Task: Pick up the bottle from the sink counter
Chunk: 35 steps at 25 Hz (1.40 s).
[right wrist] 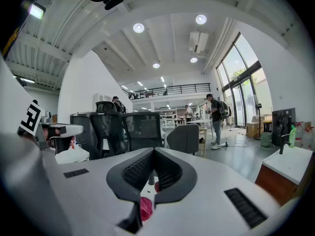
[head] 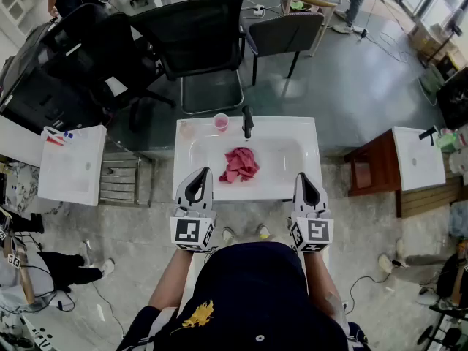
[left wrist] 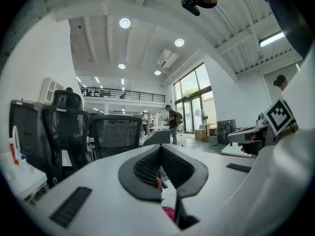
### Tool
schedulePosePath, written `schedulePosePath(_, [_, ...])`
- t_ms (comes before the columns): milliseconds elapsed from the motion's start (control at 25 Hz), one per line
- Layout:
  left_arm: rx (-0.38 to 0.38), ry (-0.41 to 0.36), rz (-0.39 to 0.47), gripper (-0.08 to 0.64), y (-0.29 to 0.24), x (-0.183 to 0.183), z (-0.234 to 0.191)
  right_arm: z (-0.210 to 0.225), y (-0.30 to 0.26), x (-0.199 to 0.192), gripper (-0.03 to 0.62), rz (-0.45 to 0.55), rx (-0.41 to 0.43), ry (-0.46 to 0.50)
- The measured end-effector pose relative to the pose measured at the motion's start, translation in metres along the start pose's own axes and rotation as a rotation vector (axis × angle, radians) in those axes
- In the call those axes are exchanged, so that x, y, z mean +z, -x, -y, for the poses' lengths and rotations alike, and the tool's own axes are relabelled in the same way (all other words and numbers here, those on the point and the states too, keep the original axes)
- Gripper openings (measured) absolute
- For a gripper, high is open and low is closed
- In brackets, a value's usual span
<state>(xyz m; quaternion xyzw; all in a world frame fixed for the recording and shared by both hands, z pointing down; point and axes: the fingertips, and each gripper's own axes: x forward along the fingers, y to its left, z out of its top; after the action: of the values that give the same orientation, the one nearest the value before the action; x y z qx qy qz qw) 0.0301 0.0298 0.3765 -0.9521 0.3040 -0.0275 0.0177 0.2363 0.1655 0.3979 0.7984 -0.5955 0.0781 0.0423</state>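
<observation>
- The bottle (head: pixel 221 123), small and pinkish, stands on the sink's (head: pixel 292 134) far rim, ahead of both tongs and beyond the red cloth (head: pixel 240 164).
- Your left tongs (head: pixel 204 172) and right tongs (head: pixel 301 176) are both clenched on nothing.
- The reach looks unstarted: spread one pair, then go forward.

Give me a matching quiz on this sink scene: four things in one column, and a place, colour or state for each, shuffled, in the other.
Things:
1 cloth
2 cup
3 faucet
4 right gripper

Matches:
a black
b shut
c in the basin
d just left of the faucet

Pairs: 1-c, 2-d, 3-a, 4-b
</observation>
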Motion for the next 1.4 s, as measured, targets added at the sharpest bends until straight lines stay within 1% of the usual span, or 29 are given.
schedulePosePath(240, [0.006, 0.003, -0.006, 0.015, 0.003, -0.002, -0.002, -0.003, -0.001, -0.002, 0.026, -0.012, 0.015, -0.003])
schedulePosePath(440, [0.016, 0.010, -0.011, 0.015, 0.008, -0.008, -0.008, -0.007, -0.001, -0.008, 0.026, -0.025, 0.011, -0.004])
schedulePosePath(640, [0.029, 0.017, -0.014, 0.015, 0.018, -0.011, -0.020, -0.018, 0.000, -0.004, 0.026, -0.003, 0.037, -0.066])
schedulePosePath(880, [0.046, 0.029, -0.003, 0.015, 0.037, -0.014, -0.042, -0.044, 0.000, -0.004, 0.026, -0.007, 0.040, -0.046])
schedulePosePath(1080, [0.063, 0.038, 0.004, 0.015, 0.055, -0.015, -0.069, -0.079, -0.006, 0.000, 0.026, -0.002, 0.062, -0.039])
schedulePosePath(1400, [0.043, 0.037, 0.024, 0.015, 0.082, -0.014, -0.094, -0.122, -0.005, 0.006, 0.026, 0.007, 0.059, -0.013])
